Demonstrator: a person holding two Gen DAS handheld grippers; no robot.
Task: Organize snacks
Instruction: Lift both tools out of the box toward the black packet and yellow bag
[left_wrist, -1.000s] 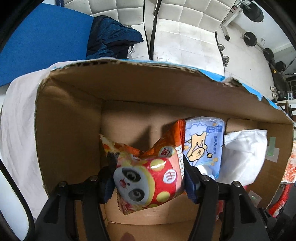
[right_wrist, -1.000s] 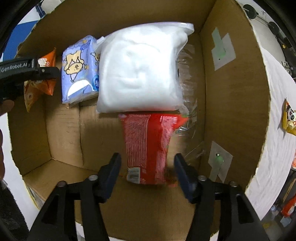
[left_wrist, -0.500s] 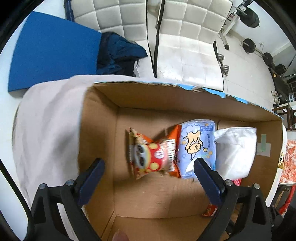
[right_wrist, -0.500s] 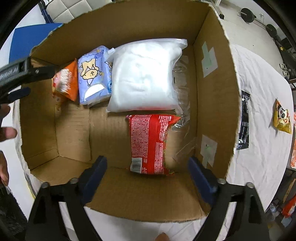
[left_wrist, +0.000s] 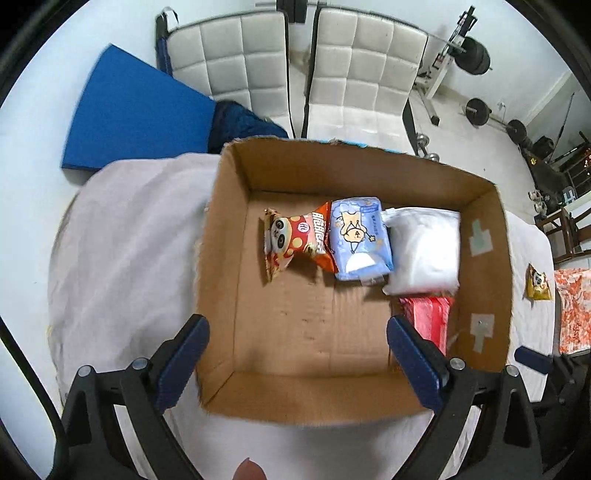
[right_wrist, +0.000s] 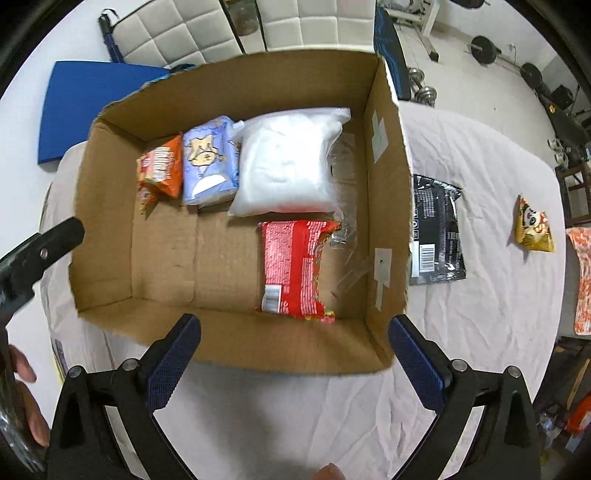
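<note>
An open cardboard box (left_wrist: 221, 258) (right_wrist: 384, 221) stands on a white-clothed table. Inside, along its far wall, lie an orange panda snack bag (left_wrist: 295, 240) (right_wrist: 160, 171), a blue pack (left_wrist: 358, 238) (right_wrist: 208, 162) and a white bag (left_wrist: 424, 251) (right_wrist: 288, 162). A red packet (right_wrist: 291, 269) (left_wrist: 430, 319) lies nearer, by the right wall. My left gripper (left_wrist: 297, 363) hangs open above the box's near edge, empty. My right gripper (right_wrist: 293, 363) is open and empty over the near wall.
On the cloth right of the box lie a black packet (right_wrist: 436, 232), a small yellow snack bag (right_wrist: 533, 225) (left_wrist: 537, 282) and an orange-patterned bag (right_wrist: 581, 277). Two white padded chairs (left_wrist: 295, 74), a blue mat (left_wrist: 136, 114) and gym weights stand beyond the table.
My left gripper let go of the panda bag inside the box and rose back out, open. My right gripper opened wider, left the red packet and pulled up and back.
</note>
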